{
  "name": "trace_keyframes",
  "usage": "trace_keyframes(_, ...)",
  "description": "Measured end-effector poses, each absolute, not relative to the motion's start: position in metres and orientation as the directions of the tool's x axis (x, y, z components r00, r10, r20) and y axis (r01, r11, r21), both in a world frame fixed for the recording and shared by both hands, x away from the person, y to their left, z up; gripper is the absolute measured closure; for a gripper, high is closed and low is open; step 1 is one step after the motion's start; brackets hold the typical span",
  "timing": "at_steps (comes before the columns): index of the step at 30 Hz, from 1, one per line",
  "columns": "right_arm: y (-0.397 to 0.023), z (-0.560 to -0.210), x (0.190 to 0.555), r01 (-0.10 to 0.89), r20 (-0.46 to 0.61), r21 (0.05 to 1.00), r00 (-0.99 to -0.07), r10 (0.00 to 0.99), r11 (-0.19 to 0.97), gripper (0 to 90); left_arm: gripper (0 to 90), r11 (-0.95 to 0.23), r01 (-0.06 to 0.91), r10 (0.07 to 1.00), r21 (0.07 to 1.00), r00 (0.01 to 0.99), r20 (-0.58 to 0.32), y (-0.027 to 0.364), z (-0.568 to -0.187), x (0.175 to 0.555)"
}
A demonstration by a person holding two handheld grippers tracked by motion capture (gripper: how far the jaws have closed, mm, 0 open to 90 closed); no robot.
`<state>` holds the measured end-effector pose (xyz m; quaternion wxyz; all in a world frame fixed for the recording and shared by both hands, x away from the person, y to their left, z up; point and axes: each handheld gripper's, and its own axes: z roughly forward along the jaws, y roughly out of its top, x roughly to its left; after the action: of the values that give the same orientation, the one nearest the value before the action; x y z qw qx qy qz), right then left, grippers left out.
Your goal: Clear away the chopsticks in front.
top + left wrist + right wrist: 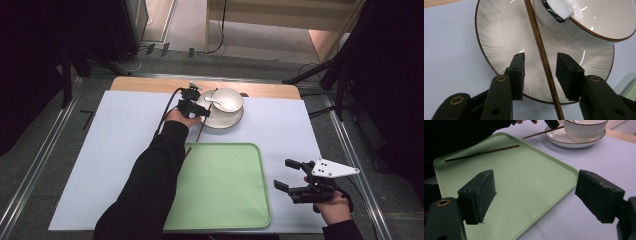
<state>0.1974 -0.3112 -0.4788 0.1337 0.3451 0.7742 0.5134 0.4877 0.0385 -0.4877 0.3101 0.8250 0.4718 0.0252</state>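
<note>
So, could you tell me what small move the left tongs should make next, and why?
Probably close the left tongs the rest of the way onto the chopstick. It lies across the plate beside the bowl, between the pads, which stand apart from it on both sides. One chopstick already lies on the green tray, so this one likely follows.
</note>
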Motion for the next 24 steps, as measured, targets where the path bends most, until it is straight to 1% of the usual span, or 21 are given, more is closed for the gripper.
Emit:
trace_keyframes(2, -0.311, -0.479, 0.197, 0.397, 0.145, 0.886, -0.727, 0.671, 0.239, 17.1, 66.3, -0.358, 0.77, 0.788, 0.528, 0.552, -0.27, 0.038, -0.491, 0.489)
trace_keyframes(3, -0.31, -0.479, 0.197, 0.396, 0.143, 0.886, -0.728, 0.67, 0.241, 17.1, 69.8, -0.355, 0.779, 0.79, 0.517, 0.546, -0.281, 0.038, -0.492, 0.489)
trace_keyframes(4, -0.31, -0.479, 0.198, 0.396, 0.143, 0.886, -0.729, 0.669, 0.242, 17.0, 70.3, -0.355, 0.783, 0.794, 0.51, 0.541, -0.279, 0.037, -0.493, 0.49)
trace_keyframes(8, -0.311, -0.479, 0.198, 0.4, 0.149, 0.886, -0.727, 0.671, 0.237, 17.1, 81.2, -0.342, 0.799, 0.812, 0.494, 0.516, -0.271, 0.036, -0.494, 0.49)
trace_keyframes(11, -0.311, -0.479, 0.197, 0.397, 0.146, 0.886, -0.728, 0.669, 0.238, 17.1, 84.8, -0.328, 0.804, 0.825, 0.496, 0.5, -0.264, 0.037, -0.494, 0.491)
trace_keyframes(16, -0.31, -0.479, 0.197, 0.398, 0.146, 0.885, -0.732, 0.666, 0.243, 17.0, 85.3, -0.288, 0.814, 0.835, 0.504, 0.472, -0.285, 0.04, -0.492, 0.492)
trace_keyframes(24, -0.309, -0.479, 0.198, 0.398, 0.145, 0.884, -0.732, 0.666, 0.245, 17.0, 85.5, -0.268, 0.816, 0.836, 0.513, 0.461, -0.297, 0.051, -0.481, 0.493)
